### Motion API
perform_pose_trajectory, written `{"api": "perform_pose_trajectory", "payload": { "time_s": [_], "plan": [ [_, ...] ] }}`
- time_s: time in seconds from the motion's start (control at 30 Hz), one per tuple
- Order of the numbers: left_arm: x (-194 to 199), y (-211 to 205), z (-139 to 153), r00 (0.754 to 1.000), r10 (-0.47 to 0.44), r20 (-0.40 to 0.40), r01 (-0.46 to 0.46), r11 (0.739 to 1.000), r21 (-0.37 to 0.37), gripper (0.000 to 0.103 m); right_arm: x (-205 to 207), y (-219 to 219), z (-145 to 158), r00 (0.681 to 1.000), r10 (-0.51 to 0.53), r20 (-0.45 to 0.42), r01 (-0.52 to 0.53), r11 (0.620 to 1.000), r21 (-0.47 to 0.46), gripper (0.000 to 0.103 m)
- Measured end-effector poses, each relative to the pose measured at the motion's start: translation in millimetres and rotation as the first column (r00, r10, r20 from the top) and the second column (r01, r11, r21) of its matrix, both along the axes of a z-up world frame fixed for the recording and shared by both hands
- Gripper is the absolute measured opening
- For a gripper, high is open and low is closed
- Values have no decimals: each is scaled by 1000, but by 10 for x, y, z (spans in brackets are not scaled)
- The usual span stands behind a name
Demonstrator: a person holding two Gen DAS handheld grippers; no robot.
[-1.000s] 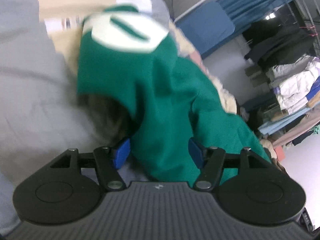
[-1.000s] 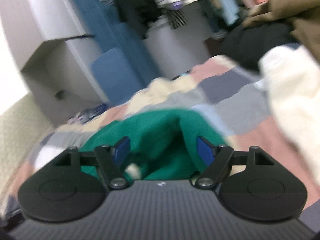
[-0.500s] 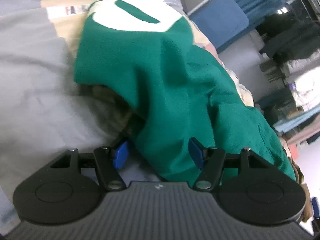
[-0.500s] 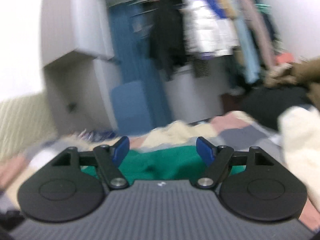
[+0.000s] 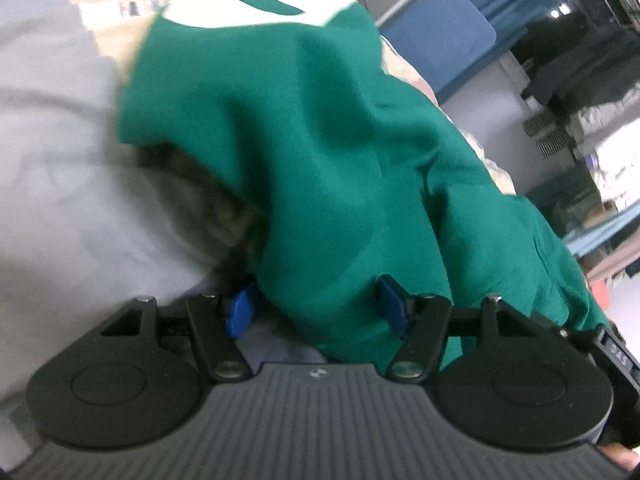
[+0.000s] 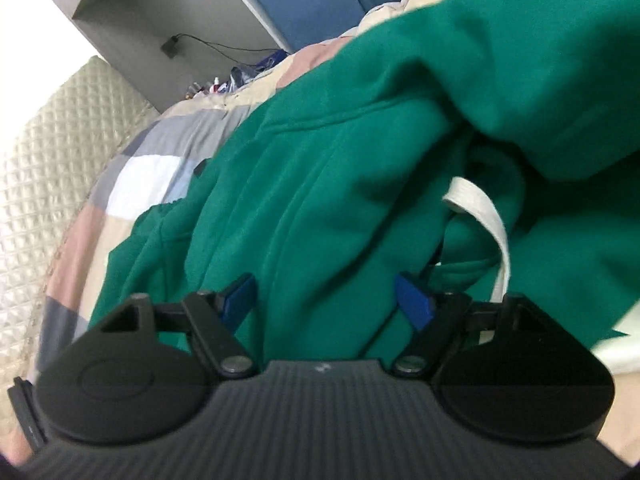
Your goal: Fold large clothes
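A large green hoodie (image 5: 340, 152) lies bunched on the bed, with a white panel (image 5: 256, 4) at its far end. My left gripper (image 5: 316, 306) is open low over its near edge. The left pad sits beside the cloth's edge and the right pad rests over the green fabric, without pinching it. In the right wrist view the same hoodie (image 6: 320, 184) fills the frame, and a white drawstring (image 6: 480, 208) loops across its folds. My right gripper (image 6: 326, 300) is open close above the cloth, with a green fold running between its fingers.
The hoodie rests on a grey sheet (image 5: 60, 160) and a patchwork cover (image 6: 152, 168). A quilted headboard (image 6: 48, 168) stands at the left. A blue cushion (image 5: 440, 28) and hanging and stacked clothes (image 5: 600, 140) are beyond the bed.
My right gripper has swung down from facing the room to close over the green hoodie. My left gripper has edged nearer the garment and stays equally wide.
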State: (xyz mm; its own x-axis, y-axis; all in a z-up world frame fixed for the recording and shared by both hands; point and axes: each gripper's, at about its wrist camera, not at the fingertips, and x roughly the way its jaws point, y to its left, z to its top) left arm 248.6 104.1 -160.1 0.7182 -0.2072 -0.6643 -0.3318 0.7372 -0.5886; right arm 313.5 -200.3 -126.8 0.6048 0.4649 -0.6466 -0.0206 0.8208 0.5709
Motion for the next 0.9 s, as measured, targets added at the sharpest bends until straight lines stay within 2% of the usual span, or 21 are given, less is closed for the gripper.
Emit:
{"api": "perform_pose_trajectory", "payload": {
  "time_s": [0.1, 0.17, 0.2, 0.23, 0.3, 0.4, 0.43, 0.57, 0.67, 0.8, 0.9],
  "plan": [
    [15, -28, 21, 1000, -9, 12, 9, 1000, -4, 69, 100, 36, -92, 1000, 25, 9, -25, 1000, -8, 79],
    [18, -12, 20, 1000, -9, 23, 9, 1000, -13, 69, 46, 37, -122, 999, 36, 23, -37, 999, 15, 69],
    [12, -9, 34, 1000, -6, 29, 6, 1000, -9, 69, 19, 24, -98, 998, 44, 33, -45, 999, 21, 58],
    [18, -3, 44, 999, -3, 35, 3, 1000, -6, 69, 1, 13, -76, 998, 45, 41, -46, 999, 22, 43],
    [2, 11, 85, 999, 2, 53, -2, 1000, -7, 69, -75, -24, 29, 996, 56, 67, -57, 998, 8, 28],
    [-102, 96, 197, 995, 11, 103, -11, 1000, 4, 69, -299, -53, 253, 991, 66, 115, -63, 998, -29, 17],
    [-153, 125, 255, 992, 17, 123, -19, 1000, 11, 69, -389, -71, 357, 988, 72, 139, -67, 997, -40, 9],
    [-389, 284, 521, 972, 68, 226, -64, 998, -26, 69, -821, -199, 840, 965, 103, 240, -91, 994, -60, 8],
    [-532, 331, 721, 955, 67, 288, -68, 998, -10, 69, -1195, -332, 1173, 949, 138, 283, -126, 990, -59, 8],
    [-593, 312, 811, 961, 53, 271, -36, 997, -69, 69, -1711, -501, 1597, 926, 213, 311, -187, 976, -111, 8],
    [-632, 293, 813, 968, 19, 249, 6, 995, -101, 69, -1975, -529, 1692, 930, 276, 241, -240, 956, -170, 8]
  ]
}}
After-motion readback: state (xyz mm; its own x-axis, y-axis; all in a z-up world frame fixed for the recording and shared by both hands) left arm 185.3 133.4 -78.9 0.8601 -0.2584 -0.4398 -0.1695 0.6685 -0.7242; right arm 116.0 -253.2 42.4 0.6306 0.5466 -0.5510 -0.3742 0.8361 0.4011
